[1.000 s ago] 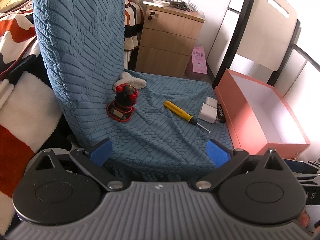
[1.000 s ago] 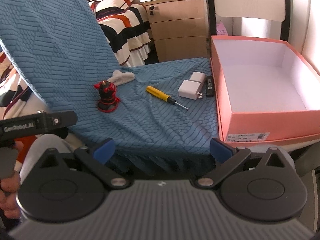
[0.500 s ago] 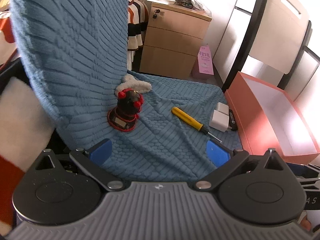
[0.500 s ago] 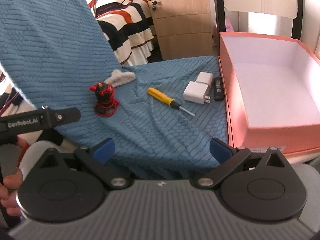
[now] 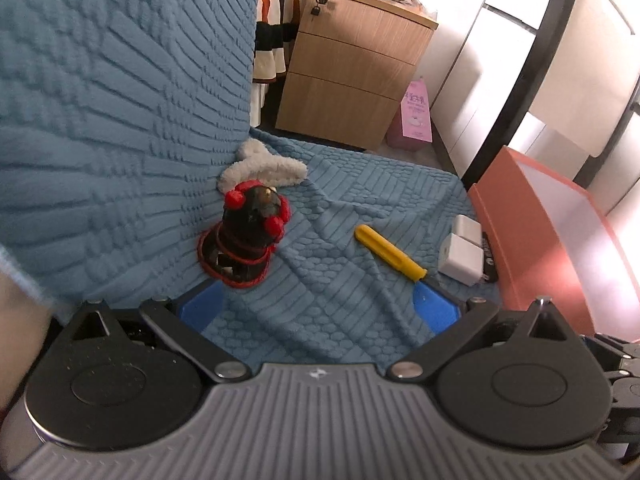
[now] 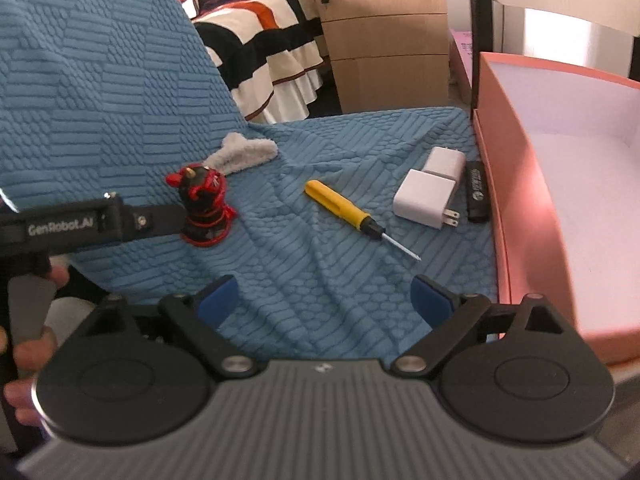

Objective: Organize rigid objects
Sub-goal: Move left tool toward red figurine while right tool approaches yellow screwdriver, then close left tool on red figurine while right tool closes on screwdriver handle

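1. The left tool point(image 5: 318, 306) hangs low over the front of a blue-covered chair seat point(image 5: 340, 312), its 2 blue pads spread wide with nothing between them.
2. The right tool point(image 6: 324, 298) sits beside it over the same seat front, also spread wide and holding nothing.
3. From the right wrist view, the left tool's black arm marked "GenRobot.AI" reaches in from the left, its tip in front of the figurine point(image 6: 203, 210); I cannot tell whether they touch.
4. The figurine point(image 5: 246, 240), black with red trim on a round red-edged base, stands upright near the foot of the chair back.
5. Just behind it lies a pale fuzzy strip point(image 5: 264, 168), against the fold where seat meets back.
6. A screwdriver point(image 6: 352, 214) with a yellow handle lies flat mid-seat, its tip pointing toward the seat's front right.
7. Right of it are 2 white chargers point(image 6: 426, 198), touching each other; the nearer one shows its 2 prongs.
8. A black stick point(image 6: 477, 192) lies just beside the chargers, along the wall of the box.
9. The box point(image 6: 520, 200), pink outside and white inside, stands open at the seat's right edge.
10. Behind are a wooden 3-drawer cabinet point(image 5: 352, 68) and a striped bed point(image 6: 264, 40).
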`<state>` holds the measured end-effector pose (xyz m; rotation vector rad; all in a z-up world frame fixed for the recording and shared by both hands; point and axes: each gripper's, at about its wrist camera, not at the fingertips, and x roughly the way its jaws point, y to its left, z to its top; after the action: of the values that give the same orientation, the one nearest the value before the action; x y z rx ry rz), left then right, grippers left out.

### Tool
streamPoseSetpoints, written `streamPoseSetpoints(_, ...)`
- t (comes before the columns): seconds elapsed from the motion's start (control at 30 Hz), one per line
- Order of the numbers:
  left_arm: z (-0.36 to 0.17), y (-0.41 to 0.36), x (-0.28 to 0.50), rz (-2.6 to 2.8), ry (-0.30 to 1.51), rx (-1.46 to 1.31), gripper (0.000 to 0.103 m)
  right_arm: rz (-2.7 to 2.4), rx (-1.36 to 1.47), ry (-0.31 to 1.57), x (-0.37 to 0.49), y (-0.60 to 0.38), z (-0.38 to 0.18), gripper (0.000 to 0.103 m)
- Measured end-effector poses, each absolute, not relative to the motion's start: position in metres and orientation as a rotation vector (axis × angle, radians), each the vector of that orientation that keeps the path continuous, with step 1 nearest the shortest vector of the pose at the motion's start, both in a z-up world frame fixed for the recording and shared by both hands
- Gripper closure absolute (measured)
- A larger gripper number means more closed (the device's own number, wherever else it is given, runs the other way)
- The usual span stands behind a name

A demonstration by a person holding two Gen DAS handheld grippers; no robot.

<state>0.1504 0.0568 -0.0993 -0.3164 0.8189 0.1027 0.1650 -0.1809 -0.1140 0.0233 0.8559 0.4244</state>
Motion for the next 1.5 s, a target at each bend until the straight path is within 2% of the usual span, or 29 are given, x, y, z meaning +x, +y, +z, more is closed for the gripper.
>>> streamPoseSetpoints(0.1,-0.106,0.058,0.163,0.095,0.813,-0.303,0.001,0.420,-0.029,0.838,0.178,-0.173,-0.121,0.022)
streamPoseSetpoints(0.17,-0.111,0.058,0.174,0.104,0.810,-0.286,0.001,0.412,-0.051,0.827,0.187,-0.169,-0.127,0.023)
streamPoseSetpoints(0.23,-0.116,0.058,0.184,0.111,0.806,-0.268,0.001,0.411,-0.070,0.826,0.198,-0.166,-0.133,0.029)
streamPoseSetpoints(0.43,-0.133,0.059,0.207,0.093,0.803,-0.258,0.002,0.427,-0.133,0.804,0.223,-0.153,-0.152,0.033)
streamPoseSetpoints(0.57,-0.140,0.059,0.219,0.129,0.797,-0.204,0.002,0.433,-0.164,0.803,0.236,-0.146,-0.168,0.040)
streamPoseSetpoints(0.73,-0.148,0.061,0.235,0.175,0.782,-0.139,0.004,0.410,-0.216,0.799,0.251,-0.141,-0.187,0.058)
streamPoseSetpoints(1.07,-0.167,0.066,0.243,0.219,0.800,-0.075,0.012,0.516,-0.236,0.741,0.261,-0.138,-0.200,0.058)
streamPoseSetpoints(1.13,-0.170,0.069,0.243,0.229,0.796,-0.082,0.015,0.527,-0.257,0.729,0.263,-0.134,-0.203,0.059)
streamPoseSetpoints(1.3,-0.181,0.080,0.245,0.237,0.810,-0.127,0.029,0.538,-0.293,0.683,0.260,-0.128,-0.206,0.057)
streamPoseSetpoints(1.5,-0.184,0.086,0.245,0.255,0.795,-0.144,0.035,0.550,-0.291,0.701,0.262,-0.126,-0.205,0.060)
